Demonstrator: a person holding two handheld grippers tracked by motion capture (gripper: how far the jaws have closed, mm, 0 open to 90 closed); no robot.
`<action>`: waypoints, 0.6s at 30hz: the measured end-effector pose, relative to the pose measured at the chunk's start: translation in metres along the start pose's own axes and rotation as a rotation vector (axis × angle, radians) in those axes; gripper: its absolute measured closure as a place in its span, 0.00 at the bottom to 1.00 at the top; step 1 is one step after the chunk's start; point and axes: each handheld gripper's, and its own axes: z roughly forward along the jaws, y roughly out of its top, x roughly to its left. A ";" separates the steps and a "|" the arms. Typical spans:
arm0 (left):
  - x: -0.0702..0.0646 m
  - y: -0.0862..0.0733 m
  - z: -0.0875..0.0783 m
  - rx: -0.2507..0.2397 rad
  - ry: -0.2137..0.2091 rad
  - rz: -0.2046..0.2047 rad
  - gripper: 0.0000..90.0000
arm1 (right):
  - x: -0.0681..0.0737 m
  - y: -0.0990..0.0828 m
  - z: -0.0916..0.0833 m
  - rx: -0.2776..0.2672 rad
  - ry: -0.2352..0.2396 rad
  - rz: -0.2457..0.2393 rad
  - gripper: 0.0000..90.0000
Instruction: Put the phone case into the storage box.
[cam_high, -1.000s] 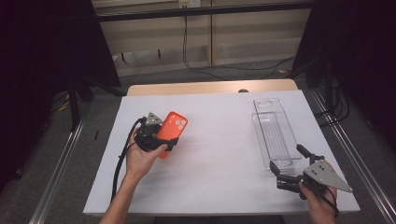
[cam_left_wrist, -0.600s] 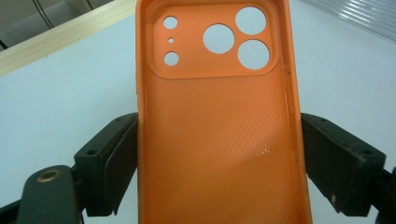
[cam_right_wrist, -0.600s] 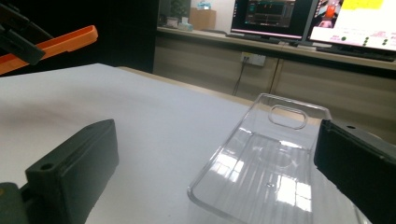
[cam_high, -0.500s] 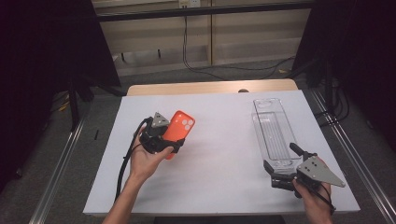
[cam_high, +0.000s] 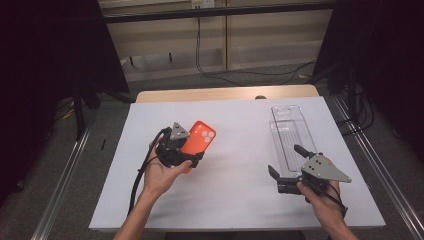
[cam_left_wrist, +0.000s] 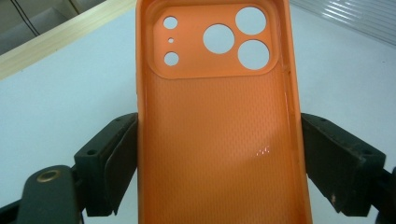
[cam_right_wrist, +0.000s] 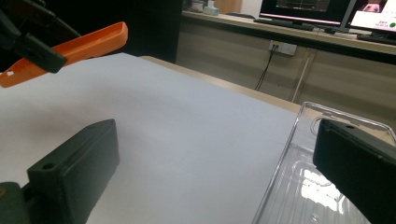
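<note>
Phone case (cam_high: 198, 141): I see an orange soft case, hollow side facing the left tool's camera, with round camera cut-outs (cam_left_wrist: 238, 37) at its far end.
Case pose: I have it lifted off the bench, tilted, clamped by its long edges, over the left half.
Clear tray (cam_high: 292, 138): long, transparent, ribbed floor, lying flat along the bench's right edge, open side up.

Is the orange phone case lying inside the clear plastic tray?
No, the left gripper holds the orange phone case above the table, far from the clear tray.
</note>
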 end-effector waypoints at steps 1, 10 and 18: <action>-0.001 0.000 0.000 -0.001 0.000 0.003 0.18 | 0.000 0.002 0.001 0.001 -0.001 0.000 0.00; -0.010 0.003 0.003 0.003 -0.011 0.027 0.18 | 0.002 0.012 0.017 0.027 -0.029 0.038 0.01; -0.023 0.004 0.012 0.017 -0.024 0.055 0.18 | 0.006 0.008 0.025 0.081 -0.010 0.064 0.00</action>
